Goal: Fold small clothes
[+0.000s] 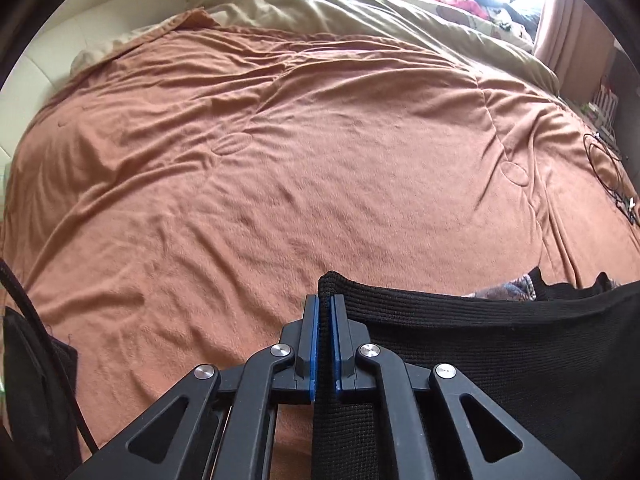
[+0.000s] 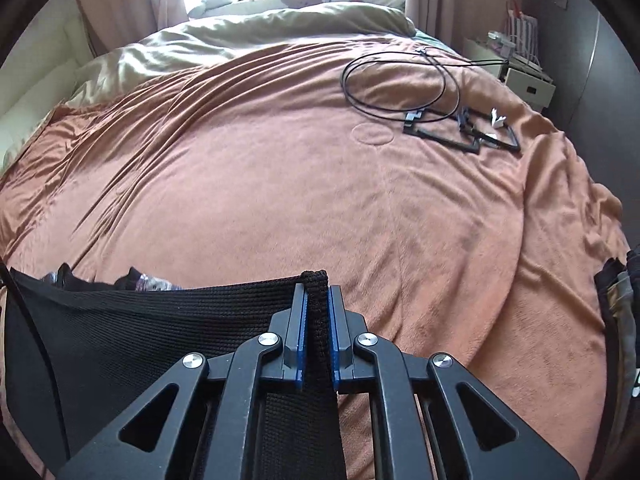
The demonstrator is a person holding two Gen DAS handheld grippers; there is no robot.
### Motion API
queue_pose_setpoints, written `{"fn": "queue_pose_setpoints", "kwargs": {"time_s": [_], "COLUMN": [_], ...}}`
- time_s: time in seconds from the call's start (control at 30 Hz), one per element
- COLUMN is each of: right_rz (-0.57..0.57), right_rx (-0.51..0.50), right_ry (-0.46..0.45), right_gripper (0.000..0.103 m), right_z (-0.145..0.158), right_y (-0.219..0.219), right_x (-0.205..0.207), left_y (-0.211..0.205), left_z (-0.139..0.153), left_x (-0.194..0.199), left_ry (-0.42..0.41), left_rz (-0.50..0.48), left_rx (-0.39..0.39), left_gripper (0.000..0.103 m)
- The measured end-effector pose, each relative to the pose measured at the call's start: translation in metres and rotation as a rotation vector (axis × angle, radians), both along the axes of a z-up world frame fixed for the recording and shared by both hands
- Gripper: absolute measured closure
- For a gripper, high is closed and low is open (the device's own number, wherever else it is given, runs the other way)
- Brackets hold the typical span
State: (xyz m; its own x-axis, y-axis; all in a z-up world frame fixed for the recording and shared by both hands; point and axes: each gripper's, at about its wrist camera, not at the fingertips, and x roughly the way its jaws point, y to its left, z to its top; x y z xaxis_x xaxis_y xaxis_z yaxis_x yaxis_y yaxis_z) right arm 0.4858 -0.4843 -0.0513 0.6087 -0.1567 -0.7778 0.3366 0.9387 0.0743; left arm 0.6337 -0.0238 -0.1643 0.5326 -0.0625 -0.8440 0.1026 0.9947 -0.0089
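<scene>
Both claws are clamped on the black knit garment [image 1: 460, 344], and it hangs stretched between them above the near edge of the bed [image 1: 280, 160]. The left claw [image 1: 324, 308] pinches one top corner, the right claw [image 2: 317, 300] the other, with the ribbed edge drawn fairly taut across the gap. A patterned piece of clothing [image 1: 508, 286] peeks out just beyond that edge. From here, I'd say the trick is to keep both corners level and evenly tensioned, carry the cloth out over the open orange blanket, and lay it flat without wrinkles, well clear of the black cable [image 2: 396, 80] at the far right.
</scene>
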Motion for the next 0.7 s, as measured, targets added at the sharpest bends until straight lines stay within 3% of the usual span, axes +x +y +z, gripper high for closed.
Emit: {"fn": "queue_pose_setpoints", "kwargs": {"time_s": [0.4,0.7], "right_rz": [-0.067,-0.099], "right_rx": [-0.018,-0.015], "right_ry": [0.032,-0.112], "right_gripper": [0.098,0.098], "right_z": [-0.016,0.010], "right_y": [-0.005,-0.003], "right_x": [0.032,0.009], "left_y": [-0.005,0.011], "left_z": [-0.011,0.013], "left_x": [0.029,0.024], "left_ry": [-0.019,-0.104], "left_rz": [0.042,0.071], "left_rx": [0.000,-0.077], "left_gripper": [0.097,0.097]}}
